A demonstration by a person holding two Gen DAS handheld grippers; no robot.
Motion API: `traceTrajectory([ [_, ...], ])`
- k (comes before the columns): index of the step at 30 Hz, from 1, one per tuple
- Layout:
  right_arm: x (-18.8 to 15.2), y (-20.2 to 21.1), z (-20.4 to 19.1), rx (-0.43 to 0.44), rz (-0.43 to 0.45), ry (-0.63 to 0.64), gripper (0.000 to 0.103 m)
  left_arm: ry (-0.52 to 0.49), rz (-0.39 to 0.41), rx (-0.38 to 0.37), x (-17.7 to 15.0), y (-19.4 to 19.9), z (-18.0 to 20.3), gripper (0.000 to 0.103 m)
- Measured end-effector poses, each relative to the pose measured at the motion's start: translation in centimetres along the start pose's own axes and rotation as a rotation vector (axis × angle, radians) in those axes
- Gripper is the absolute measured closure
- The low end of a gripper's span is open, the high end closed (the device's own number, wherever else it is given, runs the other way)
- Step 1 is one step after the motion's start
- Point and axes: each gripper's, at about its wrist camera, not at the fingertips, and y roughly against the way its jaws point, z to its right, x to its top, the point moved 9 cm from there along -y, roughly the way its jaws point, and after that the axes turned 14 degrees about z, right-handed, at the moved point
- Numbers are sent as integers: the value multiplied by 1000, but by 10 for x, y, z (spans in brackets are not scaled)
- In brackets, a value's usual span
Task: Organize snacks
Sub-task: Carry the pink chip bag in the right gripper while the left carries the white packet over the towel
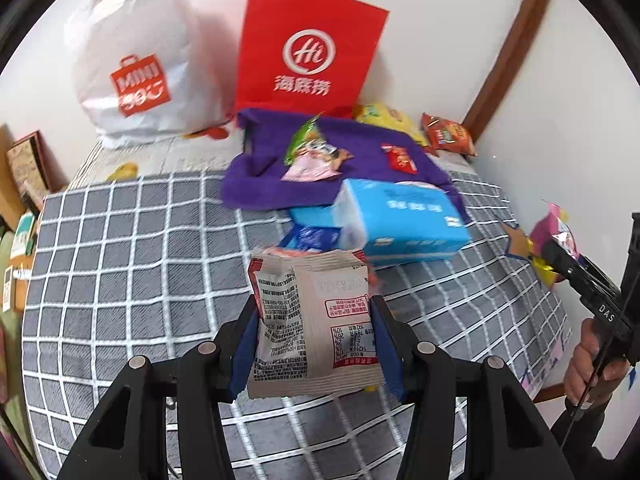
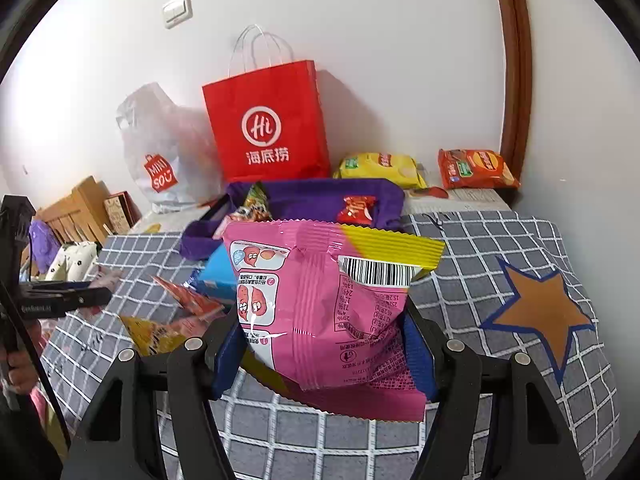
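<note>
Pink snack pkt (image 2: 320, 312) clamped btwn right hand-held gripper (image 2: 324, 344) pads.

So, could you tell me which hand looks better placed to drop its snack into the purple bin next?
Probably the right. Its tongs hold the pink packet directly before the purple bin; the left tongs, holding the white packet, have the blue box in between.

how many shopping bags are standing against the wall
2: a red paper bag upright at the wall behind the purple cloth, and a white plastic bag just left of it. Others may sit out of view.
</note>
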Motion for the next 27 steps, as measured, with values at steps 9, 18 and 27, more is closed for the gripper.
traceTrajectory([
  [9,18,-11,-8,-18,-3,34,35,-8,17,-45,21,-2,23,53],
  [18,46,-26,-20,21,13,40,35,-27,25,-85,51,-10,45,53],
  [27,83,-55,-37,61,33,61,35,-49,50,-94,99,-26,59,53],
])
